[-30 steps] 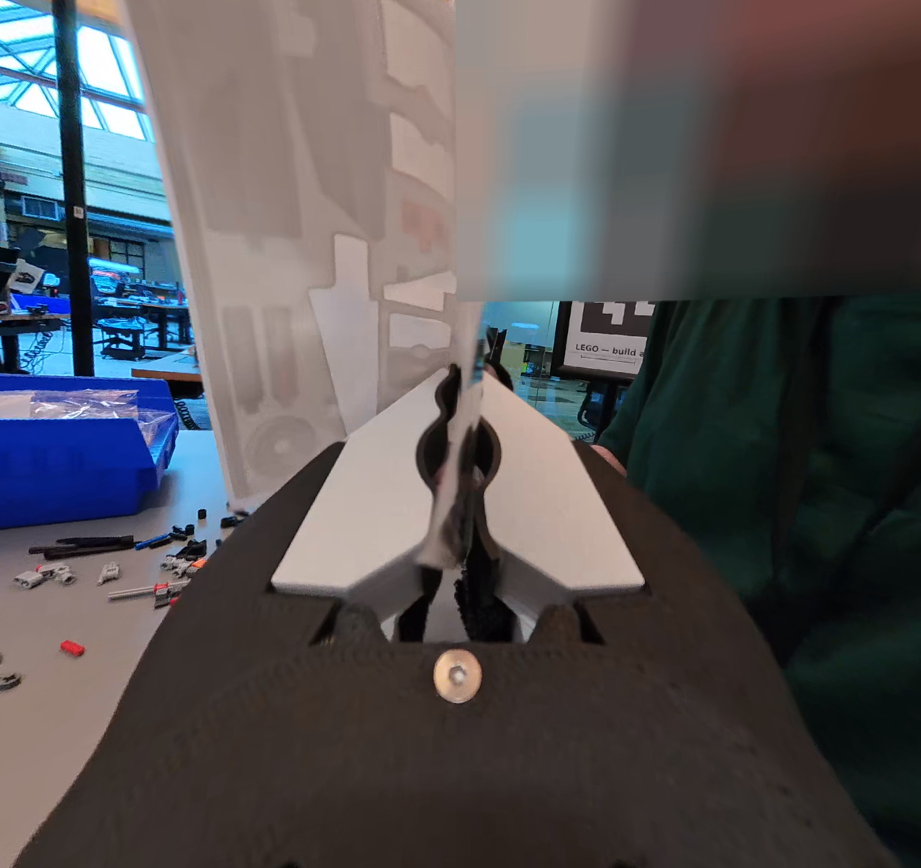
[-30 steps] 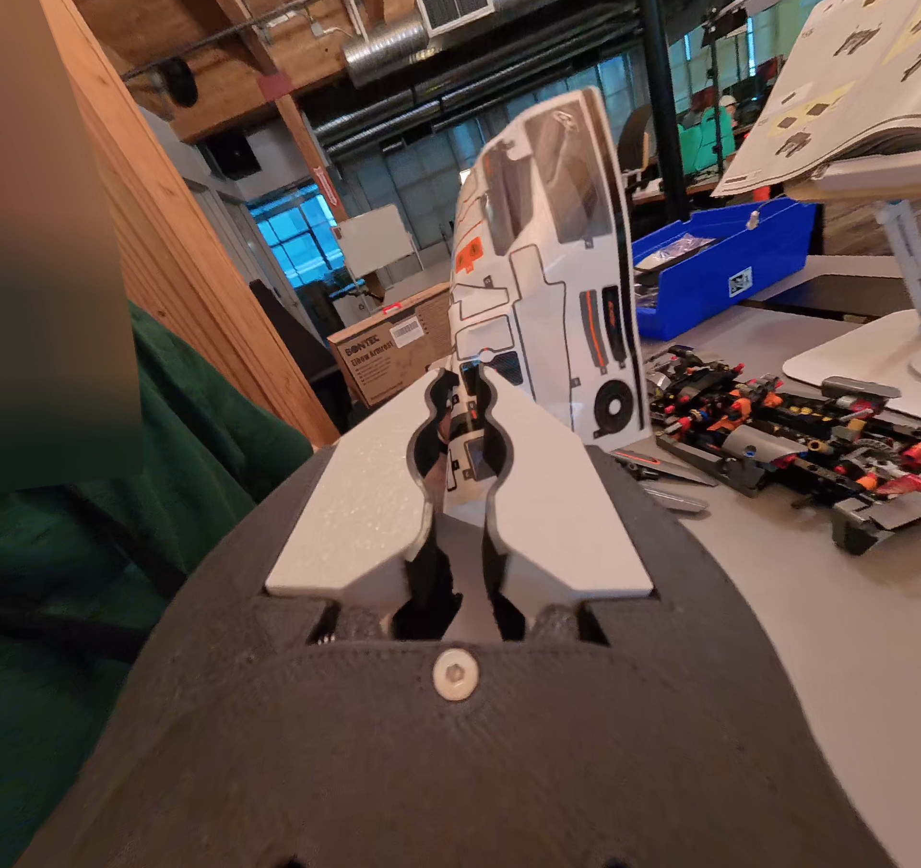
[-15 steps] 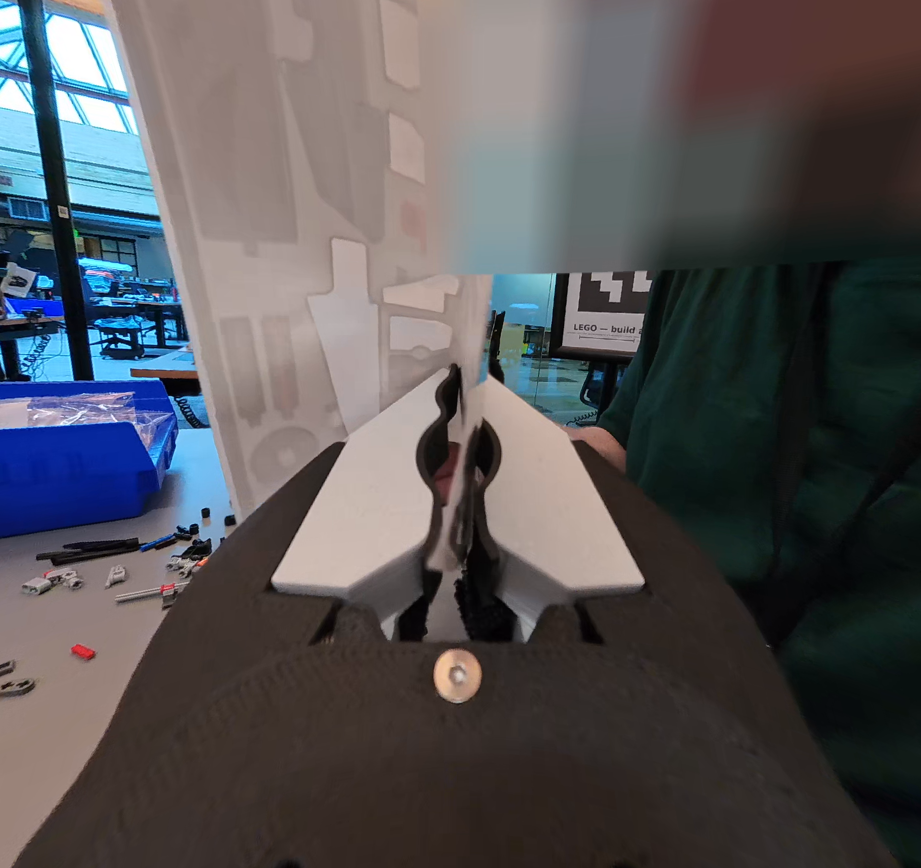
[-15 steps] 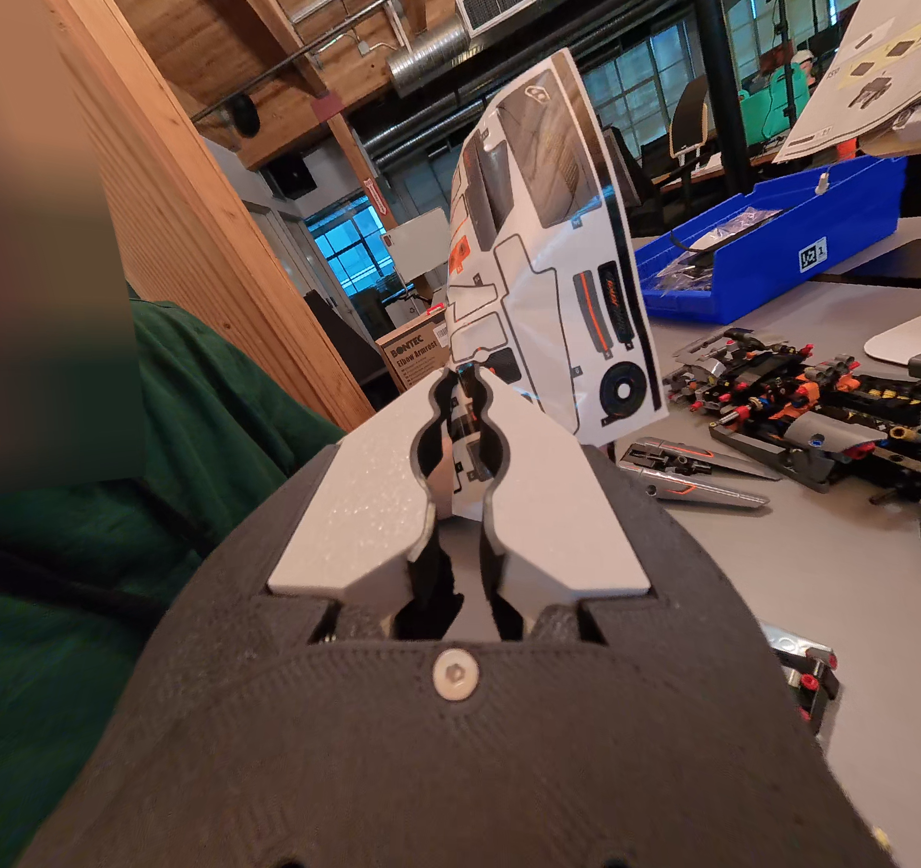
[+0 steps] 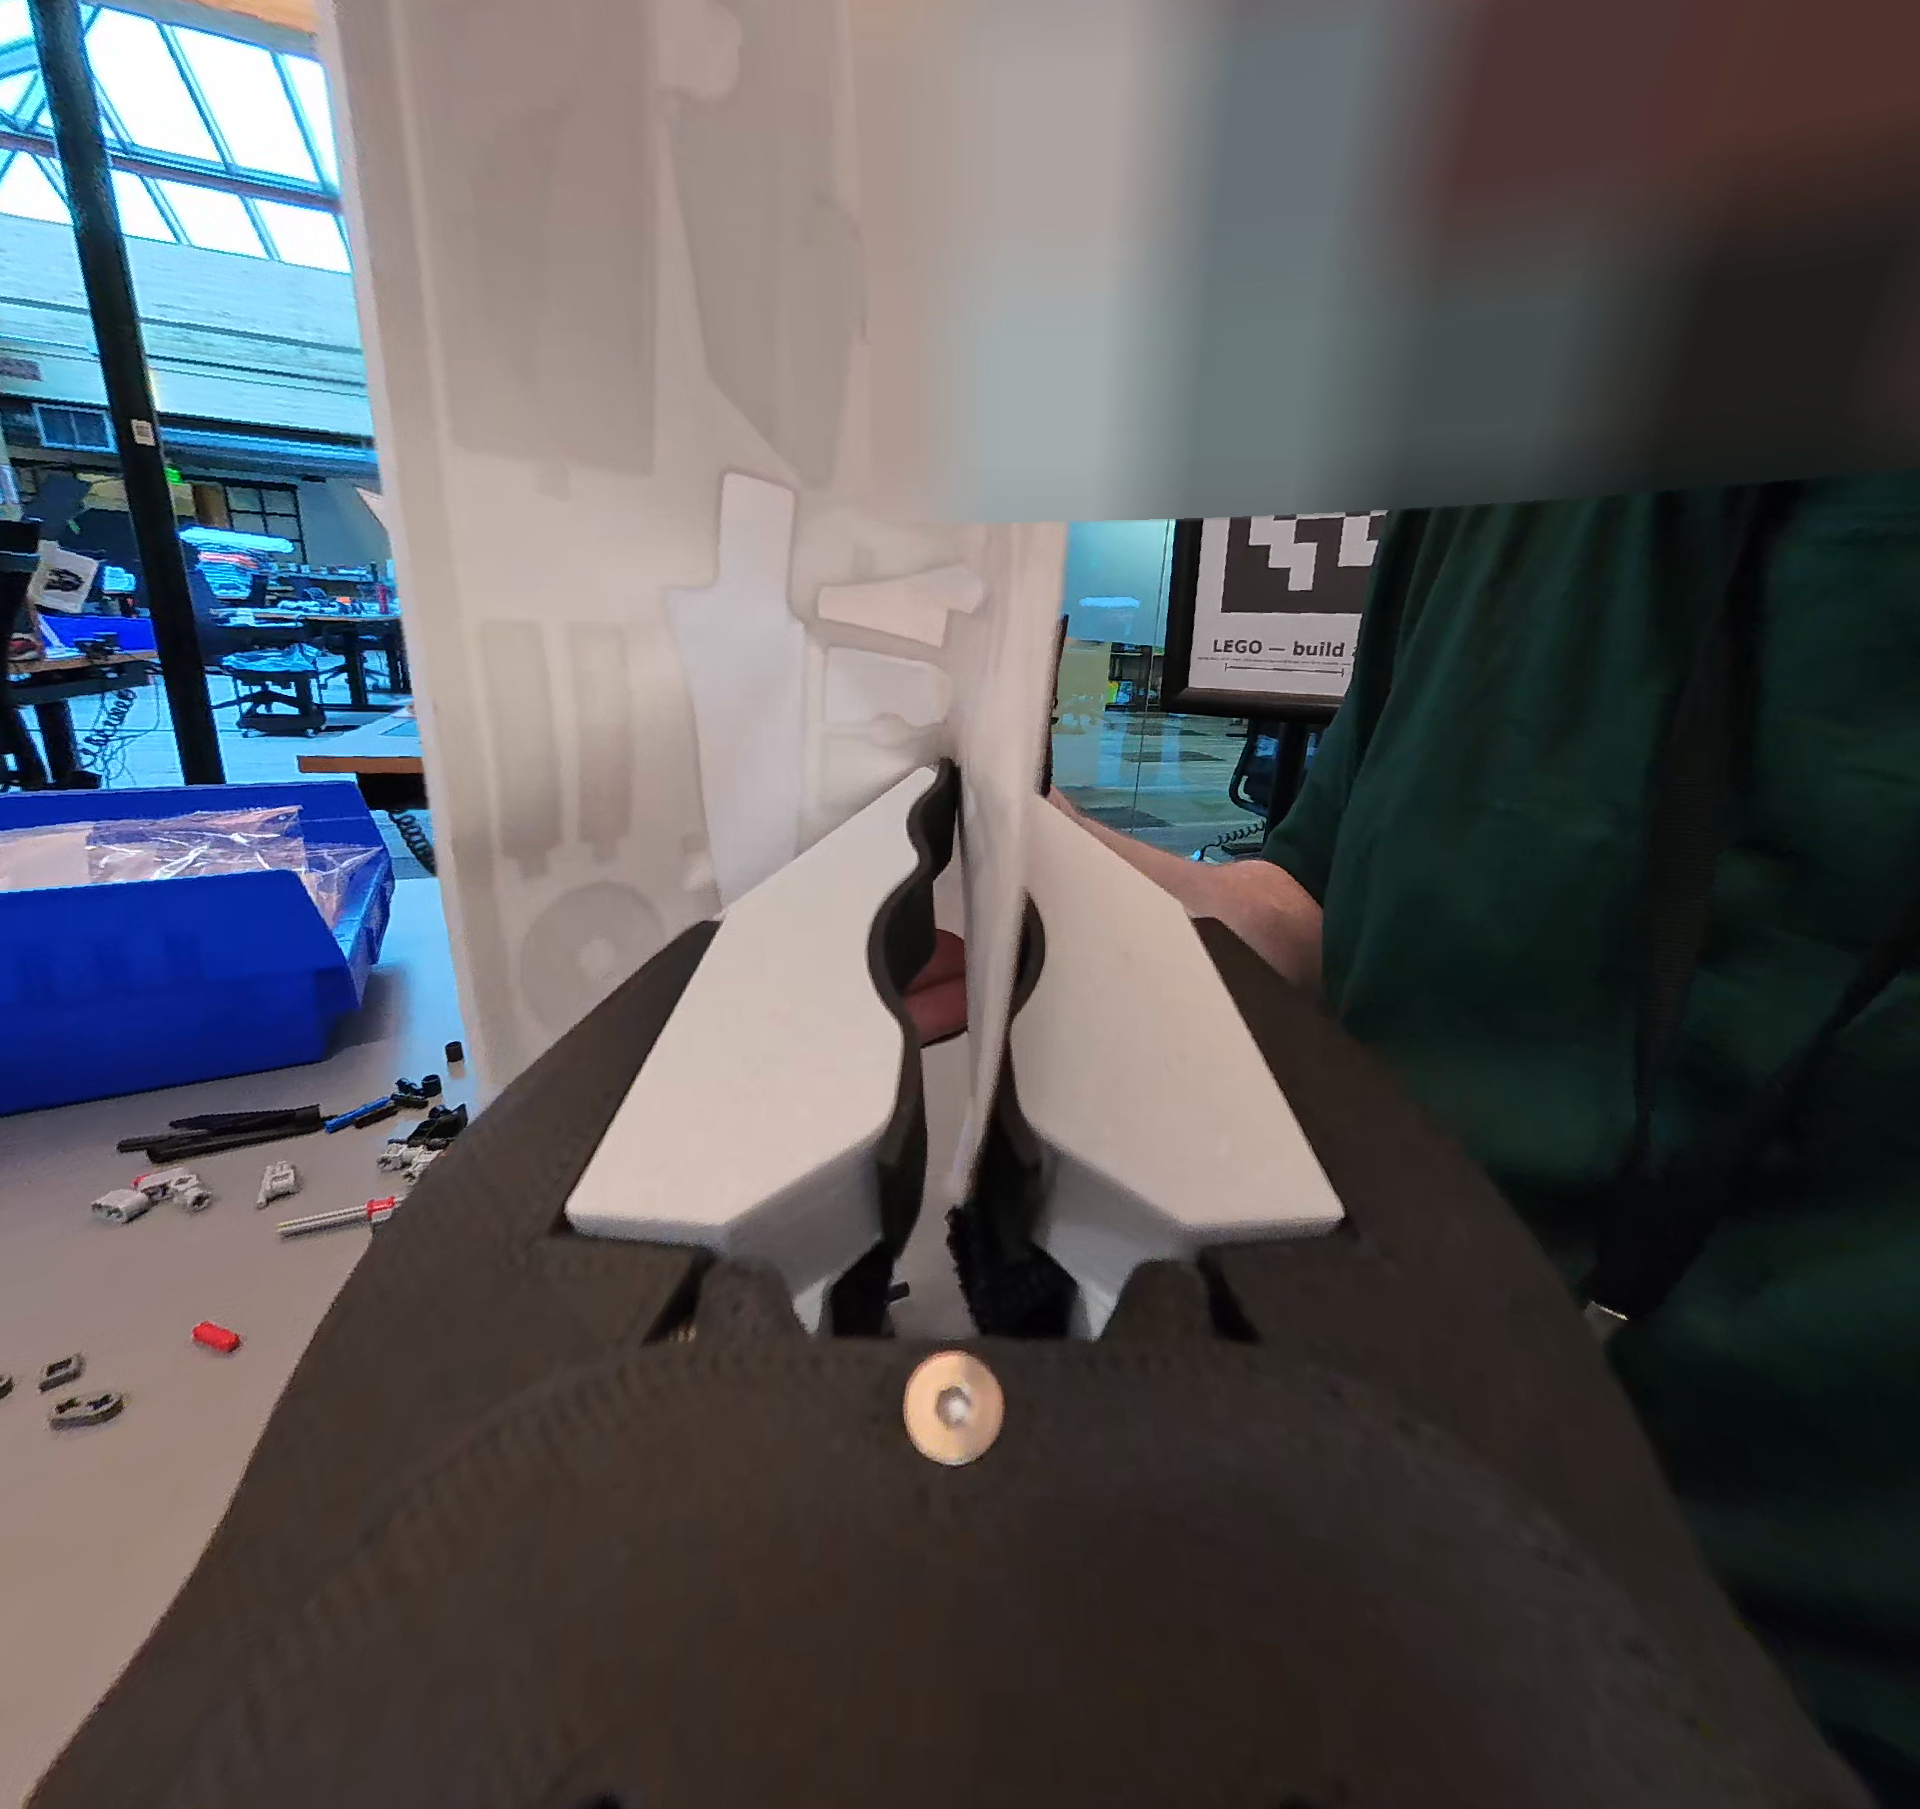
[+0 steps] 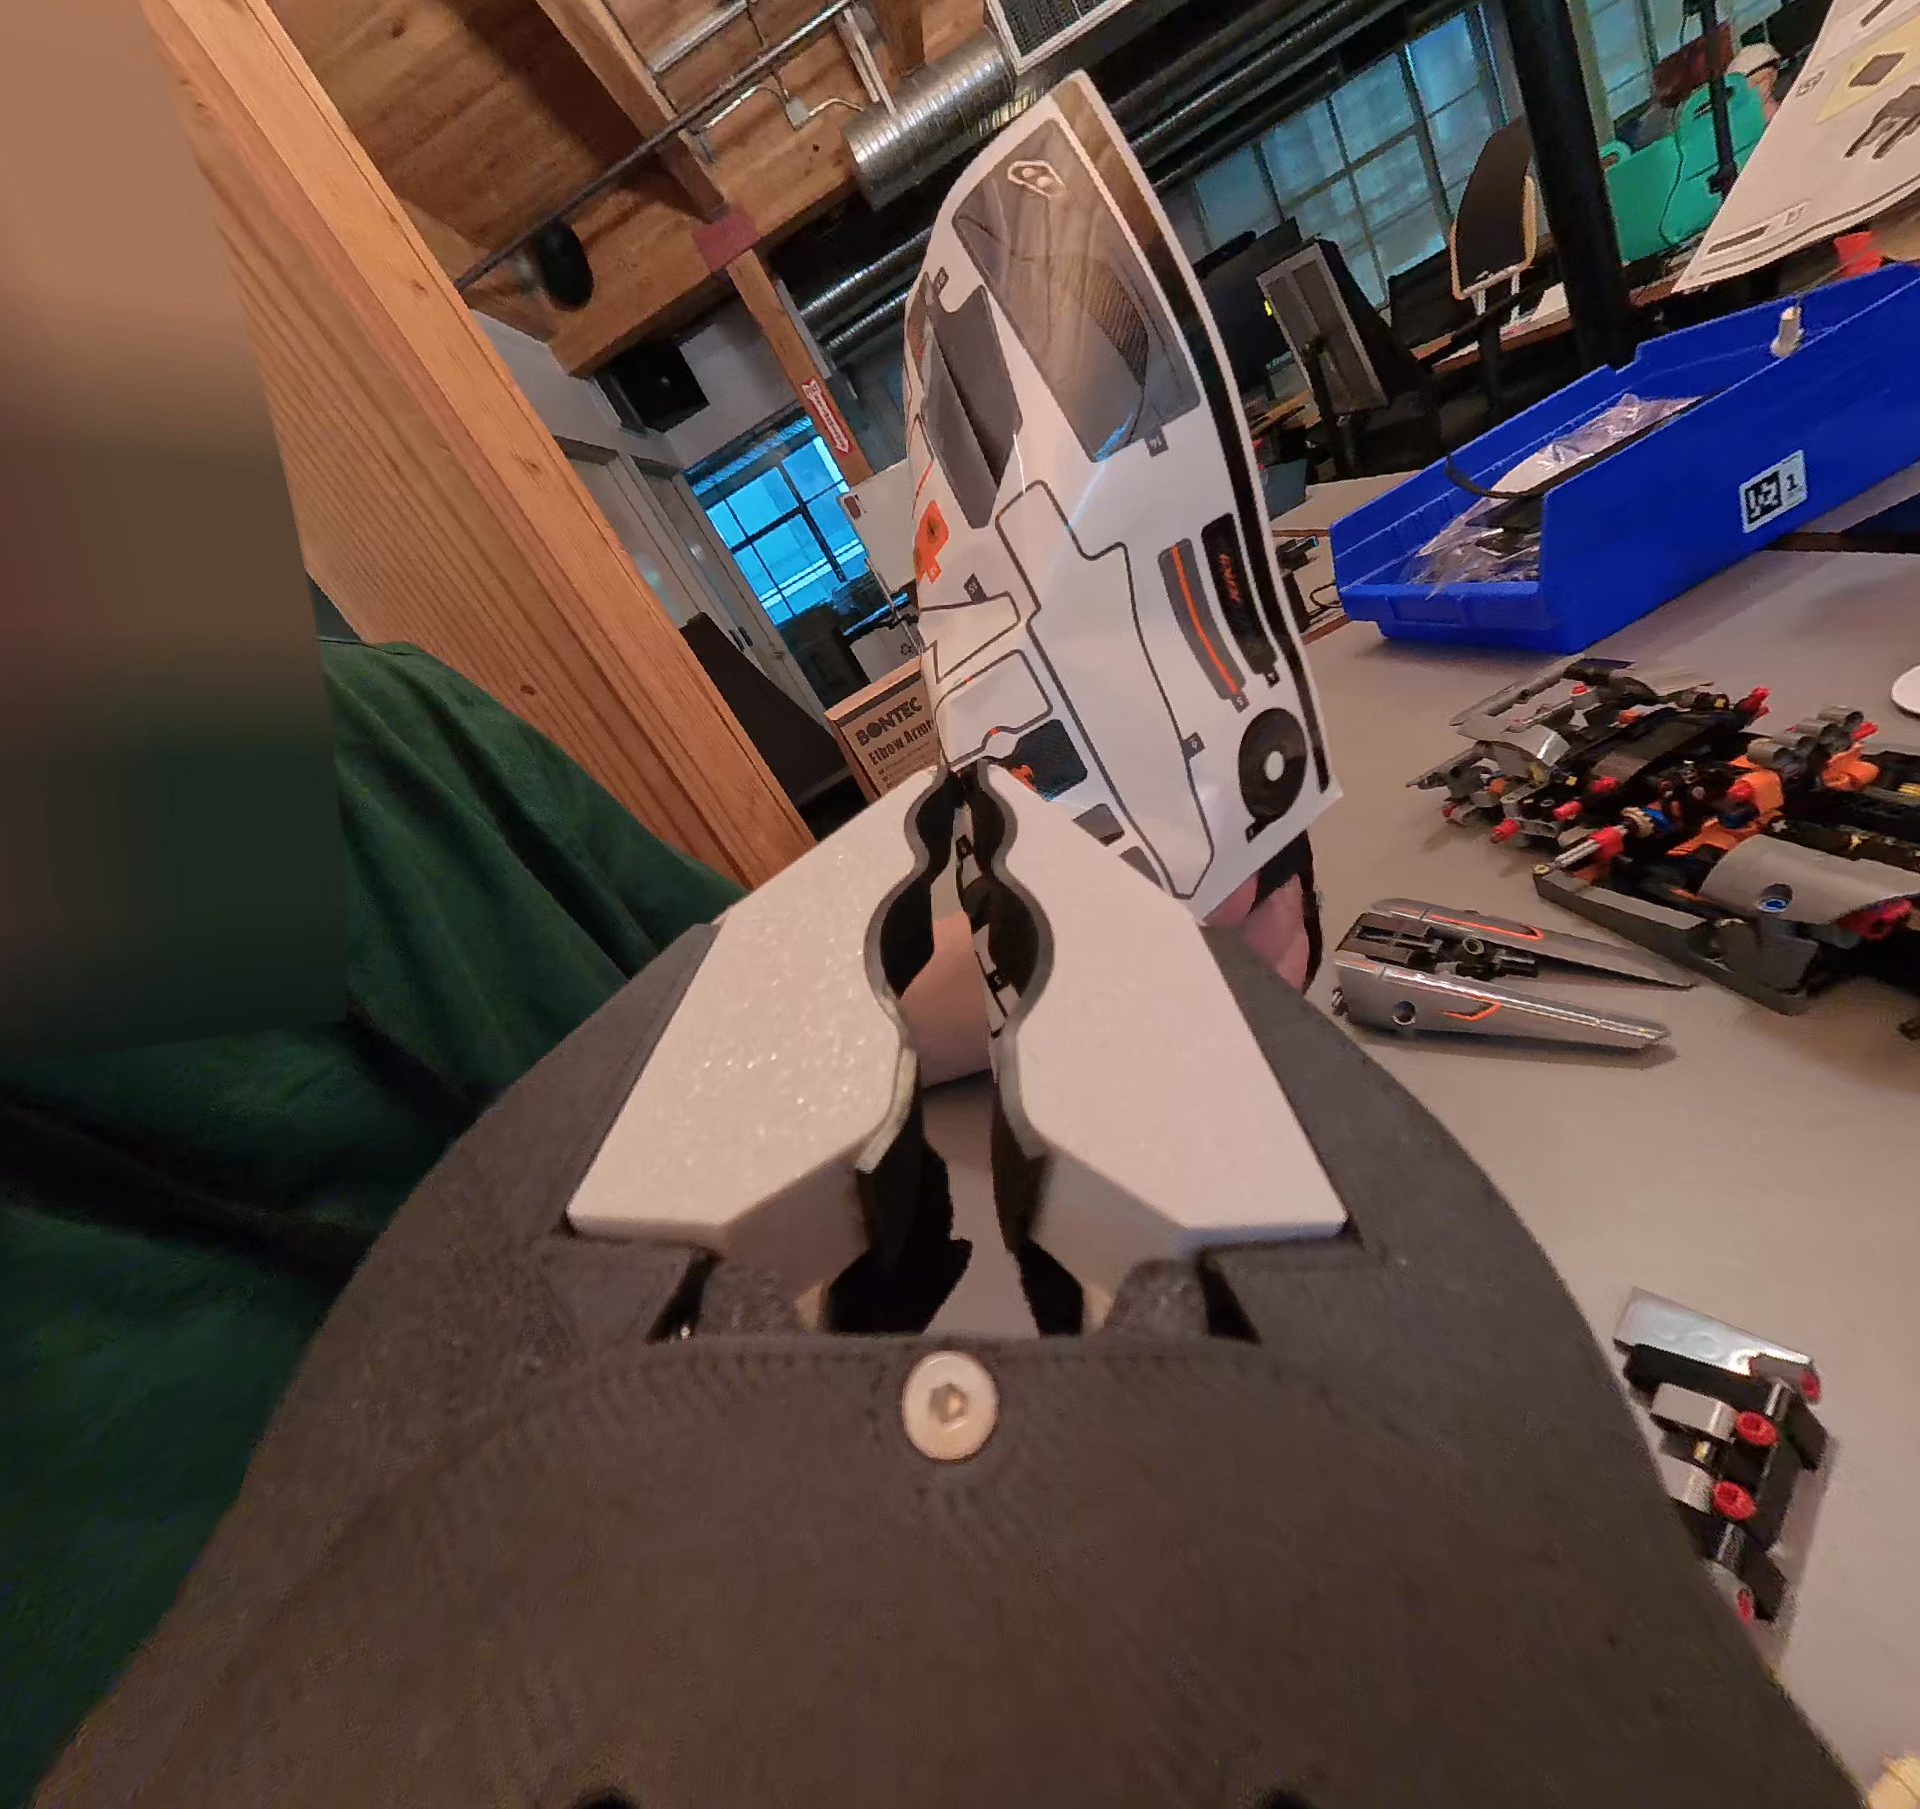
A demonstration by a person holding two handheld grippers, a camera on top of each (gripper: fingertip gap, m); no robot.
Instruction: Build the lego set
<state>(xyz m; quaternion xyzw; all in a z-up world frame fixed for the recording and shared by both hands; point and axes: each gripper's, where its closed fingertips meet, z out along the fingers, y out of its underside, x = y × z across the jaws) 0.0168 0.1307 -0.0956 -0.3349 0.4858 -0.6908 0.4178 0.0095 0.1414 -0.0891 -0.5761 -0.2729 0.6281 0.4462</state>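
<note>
A sticker sheet is held upright between both grippers, above the grey table (image 6: 1455, 1188). The left wrist view shows its blank white back (image 5: 623, 409), the right wrist view its printed face (image 6: 1101, 564), bowed. My left gripper (image 5: 987, 783) is shut on one lower edge of the sheet. My right gripper (image 6: 966, 783) is shut on the other lower edge. The half-built lego car chassis (image 6: 1683, 824), black with orange and red pins, lies on the table to the right. A silver body panel (image 6: 1496, 990) lies in front of it.
A small black and silver sub-assembly (image 6: 1725, 1427) lies near the table's right edge. A blue bin (image 6: 1642, 533) holding plastic bags stands behind the car; it also shows in the left wrist view (image 5: 156, 959). Loose small parts (image 5: 260, 1167) are scattered in front of it. A person in green (image 5: 1610, 928) sits close by. My left and right fingertips are right by each other.
Both grippers keep their hold on the sheet. The right gripper has tilted and the sheet bows more. In the left wrist view the sheet's back fills more of the picture.
</note>
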